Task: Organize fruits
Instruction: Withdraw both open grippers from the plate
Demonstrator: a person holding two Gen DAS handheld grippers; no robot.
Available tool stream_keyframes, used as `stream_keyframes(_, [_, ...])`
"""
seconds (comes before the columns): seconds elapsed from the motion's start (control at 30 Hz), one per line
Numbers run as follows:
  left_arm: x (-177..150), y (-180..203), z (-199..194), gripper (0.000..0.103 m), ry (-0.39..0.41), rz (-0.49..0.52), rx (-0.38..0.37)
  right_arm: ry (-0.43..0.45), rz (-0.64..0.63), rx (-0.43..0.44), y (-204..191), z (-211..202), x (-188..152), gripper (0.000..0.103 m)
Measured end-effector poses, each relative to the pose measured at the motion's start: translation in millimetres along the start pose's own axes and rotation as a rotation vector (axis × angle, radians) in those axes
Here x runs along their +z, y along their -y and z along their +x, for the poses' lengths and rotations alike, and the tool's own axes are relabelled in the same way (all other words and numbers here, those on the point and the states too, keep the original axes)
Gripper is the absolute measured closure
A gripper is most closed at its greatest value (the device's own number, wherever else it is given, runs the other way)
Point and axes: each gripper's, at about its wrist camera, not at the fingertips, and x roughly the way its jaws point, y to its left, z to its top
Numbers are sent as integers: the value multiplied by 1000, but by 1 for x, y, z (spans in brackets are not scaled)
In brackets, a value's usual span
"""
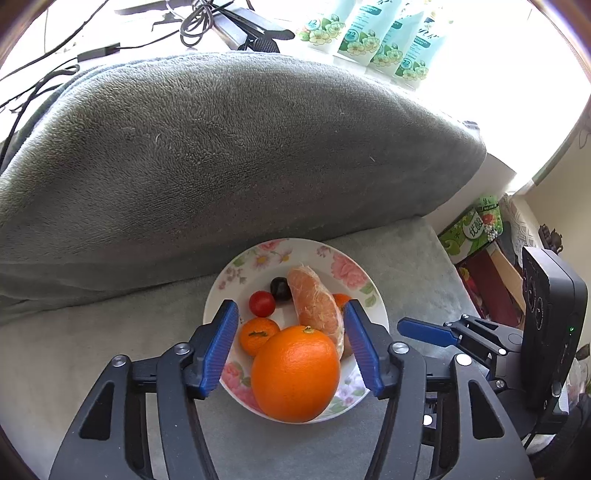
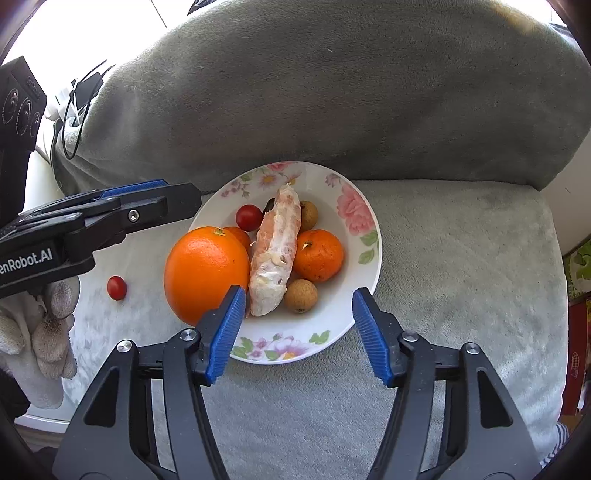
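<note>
A grey fleece cover [image 2: 461,258] lies over the seat, with a big grey cushion [image 1: 221,147] behind it. Both grippers hang above a flowered plate [image 2: 354,206] on this cover. The left gripper [image 1: 291,347] has its jaws spread, and nothing is pinched; the big orange [image 1: 295,373] sits under the gap, on the near edge of the plate. The right gripper [image 2: 299,332] is spread too and holds nothing, its blue pads over the near rim.

On the plate, a peeled citrus piece [image 2: 275,254] lies beside the orange. A mandarin [image 2: 317,254] touches it on the other side. A second mandarin [image 1: 258,334], a cherry tomato [image 2: 248,217], a dark fruit [image 1: 280,288] and two brown longans [image 2: 300,295] are also there. One more tomato [image 2: 116,287] lies off the plate, near a gloved hand [image 2: 40,332]. Cables [image 1: 195,26] and green packs [image 1: 369,33] are behind the cushion.
</note>
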Motion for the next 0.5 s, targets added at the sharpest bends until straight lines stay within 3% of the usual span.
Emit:
stream_keyframes(0.1, [0, 1, 0, 36, -6, 0, 6, 6, 4, -5, -1, -2, -1, 29])
stream_keyframes(0.5, [-1, 5, -12, 35, 24, -4, 15, 17, -5, -12, -6, -11, 1, 28])
